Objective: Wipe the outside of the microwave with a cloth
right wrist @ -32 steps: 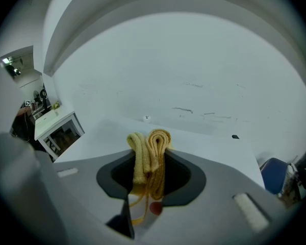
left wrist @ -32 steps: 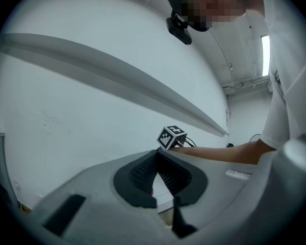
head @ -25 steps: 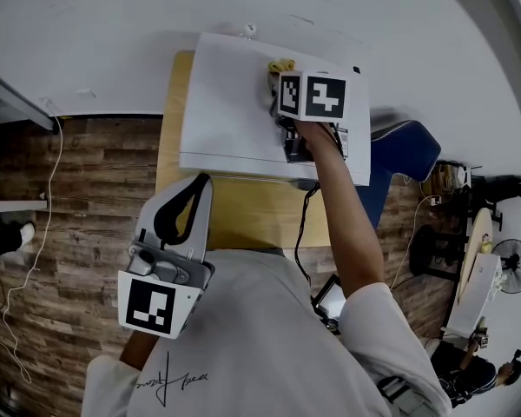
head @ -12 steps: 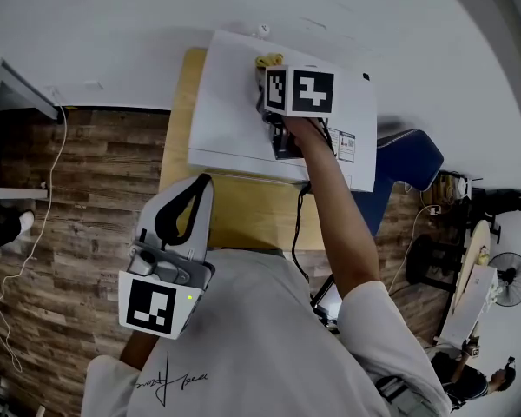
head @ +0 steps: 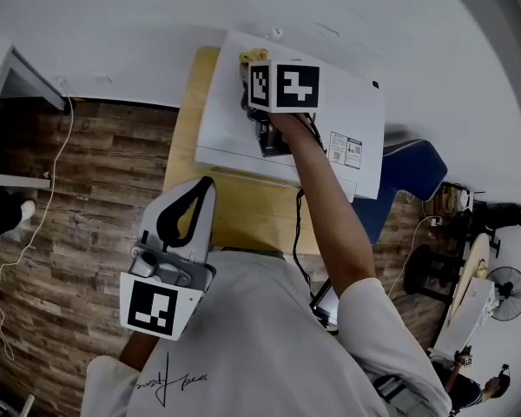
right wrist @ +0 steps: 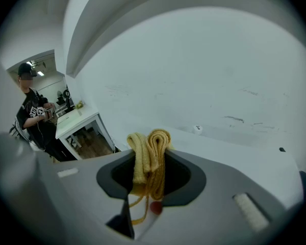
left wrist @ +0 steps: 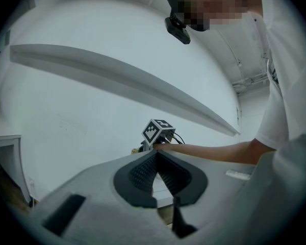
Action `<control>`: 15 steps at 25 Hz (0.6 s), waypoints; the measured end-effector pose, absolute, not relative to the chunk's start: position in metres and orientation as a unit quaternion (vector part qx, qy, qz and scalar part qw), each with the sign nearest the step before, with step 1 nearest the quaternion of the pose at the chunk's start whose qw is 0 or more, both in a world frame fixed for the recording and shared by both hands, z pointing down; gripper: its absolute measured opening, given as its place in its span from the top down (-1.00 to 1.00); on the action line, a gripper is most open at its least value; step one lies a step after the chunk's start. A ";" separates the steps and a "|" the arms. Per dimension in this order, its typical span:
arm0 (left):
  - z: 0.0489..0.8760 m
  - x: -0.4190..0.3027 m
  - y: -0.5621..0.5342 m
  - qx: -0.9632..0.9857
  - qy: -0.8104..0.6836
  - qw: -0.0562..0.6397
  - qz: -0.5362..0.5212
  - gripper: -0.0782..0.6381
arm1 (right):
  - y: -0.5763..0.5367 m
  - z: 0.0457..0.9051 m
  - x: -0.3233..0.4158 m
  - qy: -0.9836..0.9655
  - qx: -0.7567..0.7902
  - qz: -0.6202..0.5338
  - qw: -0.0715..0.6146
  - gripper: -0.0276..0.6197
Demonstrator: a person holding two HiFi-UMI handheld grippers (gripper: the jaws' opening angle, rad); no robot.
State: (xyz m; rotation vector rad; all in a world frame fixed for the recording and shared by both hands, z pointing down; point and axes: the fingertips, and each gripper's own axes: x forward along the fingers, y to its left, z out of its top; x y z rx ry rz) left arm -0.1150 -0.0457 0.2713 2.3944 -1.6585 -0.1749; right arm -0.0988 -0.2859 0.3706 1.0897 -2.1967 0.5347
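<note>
**What the Views Did Not Show**

In the right gripper view, the lower part of the cloth [right wrist: 152, 146] was hidden between the closed jaws of the right hand-held gripper [right wrist: 151, 162]. In the head view, only a small yellow tip of this cloth showed. The marker cube [head: 284, 86] and the arm [head: 326, 207] covered those jaws. The arm also hid a strip of the microwave [head: 226, 120], and the print on its label [head: 346, 150] was too small to read. The desk [head: 243, 211] was mostly covered by the microwave and the person's body. What the far person [right wrist: 33, 119] held was too small to tell.
</note>
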 end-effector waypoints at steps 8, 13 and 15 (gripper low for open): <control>0.272 -0.122 -0.040 0.801 -0.585 0.111 -0.057 0.79 | -0.268 0.371 -0.146 -0.857 0.355 0.216 0.305 0.55; 0.272 -0.124 -0.037 0.800 -0.587 0.113 -0.054 0.79 | -0.250 0.351 -0.159 -0.875 0.305 0.270 0.261 0.55; 0.272 -0.122 -0.038 0.803 -0.583 0.113 -0.051 0.79 | -0.247 0.341 -0.152 -0.879 0.304 0.265 0.255 0.54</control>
